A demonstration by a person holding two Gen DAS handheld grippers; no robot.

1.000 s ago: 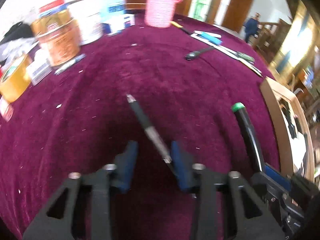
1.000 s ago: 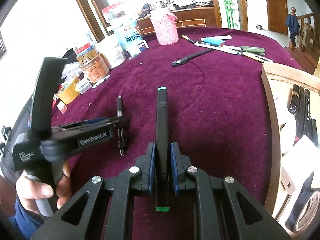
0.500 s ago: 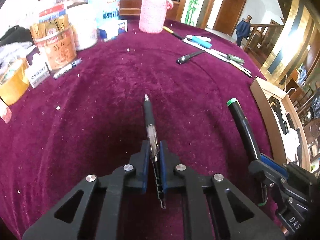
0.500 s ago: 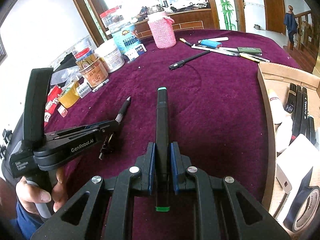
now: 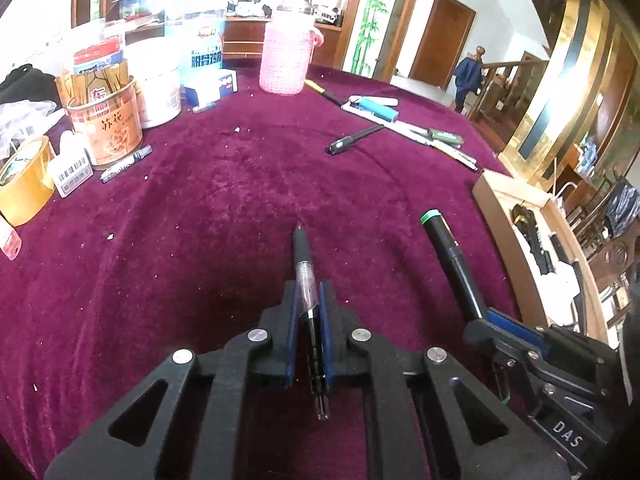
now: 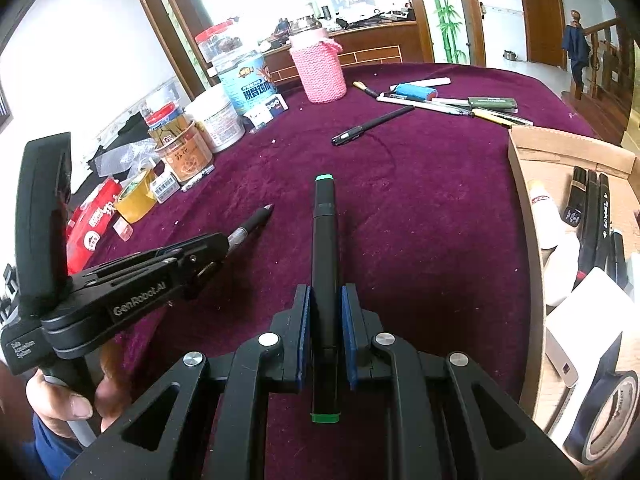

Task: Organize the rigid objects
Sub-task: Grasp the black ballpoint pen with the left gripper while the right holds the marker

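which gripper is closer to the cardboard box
Right. The right gripper sits beside the cardboard box; the left gripper is farther out, on its other side.

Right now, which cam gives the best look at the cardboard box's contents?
Right wrist view. The cardboard box lies open at the right, showing black markers and a tape roll inside. The left wrist view catches only its rim, distorted at the frame edge, contents unclear.

Right tool (image 6: 325, 322) clamps black marker (image 6: 325, 248); left tool (image 6: 218, 246) clamps pen (image 6: 250, 225) above maroon cloth (image 6: 420, 208).
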